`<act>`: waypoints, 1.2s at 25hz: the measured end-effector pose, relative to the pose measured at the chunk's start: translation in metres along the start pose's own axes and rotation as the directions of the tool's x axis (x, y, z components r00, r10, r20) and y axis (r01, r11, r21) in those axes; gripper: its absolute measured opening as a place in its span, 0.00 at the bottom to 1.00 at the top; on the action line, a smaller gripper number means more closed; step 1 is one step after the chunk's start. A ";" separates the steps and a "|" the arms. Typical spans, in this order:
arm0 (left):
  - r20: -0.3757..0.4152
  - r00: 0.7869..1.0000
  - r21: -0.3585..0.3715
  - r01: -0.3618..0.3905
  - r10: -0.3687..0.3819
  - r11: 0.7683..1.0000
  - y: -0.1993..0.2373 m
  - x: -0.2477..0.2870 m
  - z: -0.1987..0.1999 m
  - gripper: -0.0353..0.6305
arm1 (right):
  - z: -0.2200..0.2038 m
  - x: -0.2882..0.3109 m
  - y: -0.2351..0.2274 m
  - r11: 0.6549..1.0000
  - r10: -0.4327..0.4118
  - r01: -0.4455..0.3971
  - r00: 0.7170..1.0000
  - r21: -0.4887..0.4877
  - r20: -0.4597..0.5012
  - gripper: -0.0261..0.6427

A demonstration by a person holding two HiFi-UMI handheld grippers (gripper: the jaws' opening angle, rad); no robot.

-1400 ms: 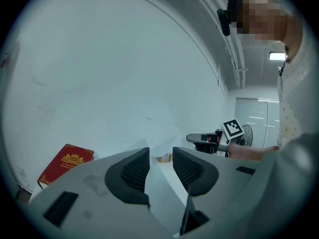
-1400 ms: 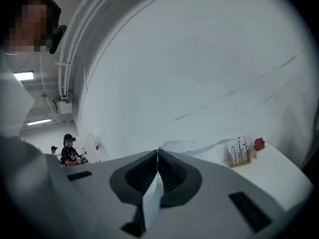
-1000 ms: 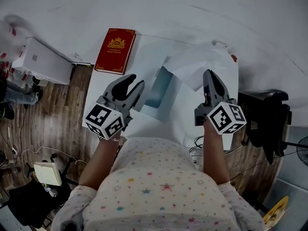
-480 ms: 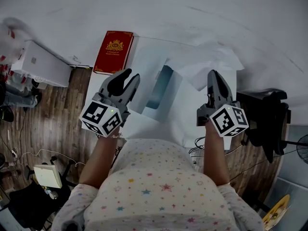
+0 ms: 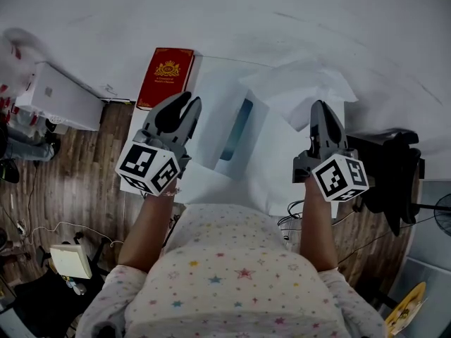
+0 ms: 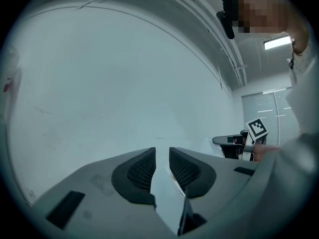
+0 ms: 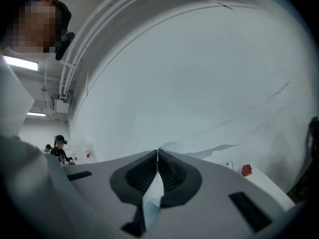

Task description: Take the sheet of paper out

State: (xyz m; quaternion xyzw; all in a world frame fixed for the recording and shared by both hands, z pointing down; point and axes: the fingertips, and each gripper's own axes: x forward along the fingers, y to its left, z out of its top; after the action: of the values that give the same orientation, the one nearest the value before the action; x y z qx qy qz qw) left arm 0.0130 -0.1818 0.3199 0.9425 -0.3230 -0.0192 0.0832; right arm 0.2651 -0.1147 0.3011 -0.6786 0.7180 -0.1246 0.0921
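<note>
White table [image 5: 211,183], seen from above. On or just above it, between the two tools, a white envelope [image 5: 215,134] with a teal window. The sheet of paper [image 5: 303,83] spreads crumpled from the envelope's far end towards the right. Whether its end is inside the envelope cannot be told. Left gripper [image 5: 189,104]: jaws narrowly apart, just been closing, pinching the envelope's white edge between the pads. Right gripper [image 5: 323,108]: jaws pressed together on the sheet's thin edge. Red book [image 5: 166,76] at the table's far left corner, apart from both.
</note>
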 end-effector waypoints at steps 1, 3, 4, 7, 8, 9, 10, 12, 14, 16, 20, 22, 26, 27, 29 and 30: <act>0.004 1.000 0.006 -0.005 0.005 1.000 0.000 0.000 0.001 0.18 | 0.002 -0.001 0.001 1.000 0.000 0.000 1.000 -0.004 0.005 0.04; 0.016 1.000 0.018 -0.019 0.019 1.000 0.001 0.000 0.005 0.17 | 0.003 -0.001 0.004 1.000 -0.001 0.001 1.000 -0.019 0.012 0.04; 0.027 0.999 0.023 -0.028 0.027 0.999 0.002 0.000 0.007 0.16 | 0.003 -0.001 0.005 1.000 -0.002 0.002 1.000 -0.029 0.014 0.04; 0.083 0.995 0.030 -0.052 0.050 0.998 0.003 -0.004 0.017 0.12 | 0.003 -0.002 0.011 0.998 0.000 0.001 1.000 -0.059 0.015 0.04; 0.099 0.993 0.033 -0.061 0.057 0.998 0.004 -0.006 0.020 0.11 | 0.002 -0.002 0.013 0.998 0.003 -0.002 1.000 -0.067 0.015 0.04; 0.109 0.992 0.037 -0.069 0.065 0.997 0.004 -0.008 0.022 0.11 | 0.002 -0.002 0.016 0.997 0.008 -0.007 1.000 -0.073 0.018 0.04; 0.114 0.991 0.043 -0.077 0.072 0.996 0.005 -0.009 0.023 0.10 | 0.001 -0.002 0.018 0.997 0.013 -0.011 1.000 -0.077 0.022 0.04; 0.117 0.990 0.052 -0.088 0.081 0.995 0.007 -0.010 0.023 0.10 | 0.000 -0.003 0.020 0.996 0.015 -0.013 1.000 -0.087 0.026 0.04; 0.116 0.989 0.055 -0.097 0.090 0.994 0.009 -0.011 0.023 0.09 | -0.002 -0.003 0.022 0.994 0.011 -0.008 1.000 -0.105 0.025 0.04; 0.111 0.989 0.055 -0.102 0.096 0.993 0.011 -0.011 0.021 0.09 | -0.003 -0.004 0.024 0.993 0.008 -0.005 1.000 -0.119 0.026 0.04; 0.099 0.991 0.055 -0.099 0.093 0.994 0.010 -0.010 0.017 0.09 | -0.002 -0.006 0.026 0.990 0.008 -0.002 0.999 -0.138 0.041 0.04; 0.096 0.991 0.054 -0.098 0.092 0.994 0.009 -0.010 0.016 0.09 | -0.002 -0.006 0.027 0.989 0.009 -0.003 0.999 -0.148 0.044 0.04; 0.091 0.992 0.056 -0.095 0.090 0.994 0.009 -0.010 0.014 0.09 | -0.002 -0.007 0.027 0.988 0.001 0.005 0.999 -0.154 0.038 0.04; 0.091 0.992 0.058 -0.095 0.089 0.994 0.008 -0.010 0.014 0.09 | -0.002 -0.008 0.026 0.988 -0.002 0.007 0.999 -0.155 0.037 0.04; 0.090 0.992 0.061 -0.094 0.089 0.994 0.008 -0.009 0.013 0.09 | -0.002 -0.008 0.026 0.987 -0.004 0.010 0.999 -0.157 0.037 0.04; 0.090 0.992 0.062 -0.095 0.089 0.994 0.008 -0.009 0.013 0.09 | -0.002 -0.009 0.025 0.987 -0.005 0.011 0.999 -0.158 0.037 0.04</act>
State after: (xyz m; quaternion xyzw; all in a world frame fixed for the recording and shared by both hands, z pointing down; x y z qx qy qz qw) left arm -0.0003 -0.1842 0.3079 0.9272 -0.3699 -0.0455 0.0386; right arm 0.2409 -0.1048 0.2952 -0.6887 0.7212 -0.0552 0.0504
